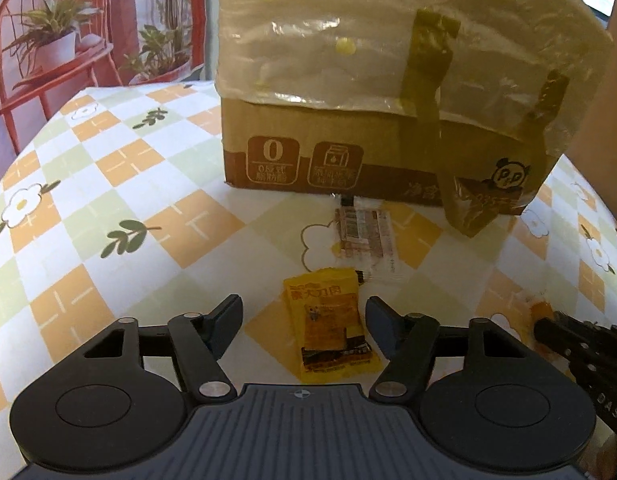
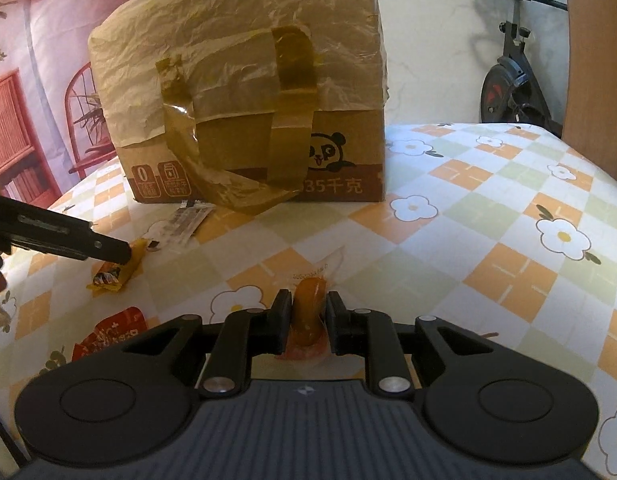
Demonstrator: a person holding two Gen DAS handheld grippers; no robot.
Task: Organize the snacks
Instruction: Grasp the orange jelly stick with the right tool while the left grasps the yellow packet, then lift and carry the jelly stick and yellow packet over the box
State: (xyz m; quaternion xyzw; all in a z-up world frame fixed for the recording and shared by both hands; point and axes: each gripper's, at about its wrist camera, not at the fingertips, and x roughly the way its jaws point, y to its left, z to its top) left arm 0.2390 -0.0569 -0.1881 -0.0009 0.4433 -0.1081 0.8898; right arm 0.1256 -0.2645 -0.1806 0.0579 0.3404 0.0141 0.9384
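A yellow snack packet point(image 1: 328, 328) lies flat on the checked tablecloth. My left gripper point(image 1: 304, 308) stands open astride it, with a gap between each pad and the packet. The right wrist view shows one of its fingers point(image 2: 108, 250) above that yellow packet point(image 2: 112, 274). My right gripper point(image 2: 308, 298) is shut on an orange sausage snack point(image 2: 308, 312) in a clear wrapper, low over the table. In the left wrist view the right gripper's fingers point(image 1: 556, 330) show at the right edge, with the orange snack point(image 1: 538, 308) at their tip.
A taped cardboard box point(image 1: 348, 152) point(image 2: 348, 160) under crinkled plastic stands at the back of the table. A clear barcoded packet point(image 1: 364, 236) lies in front of it. A red packet point(image 2: 108, 336) lies near my right gripper. An exercise bike point(image 2: 508, 92) stands beyond the table.
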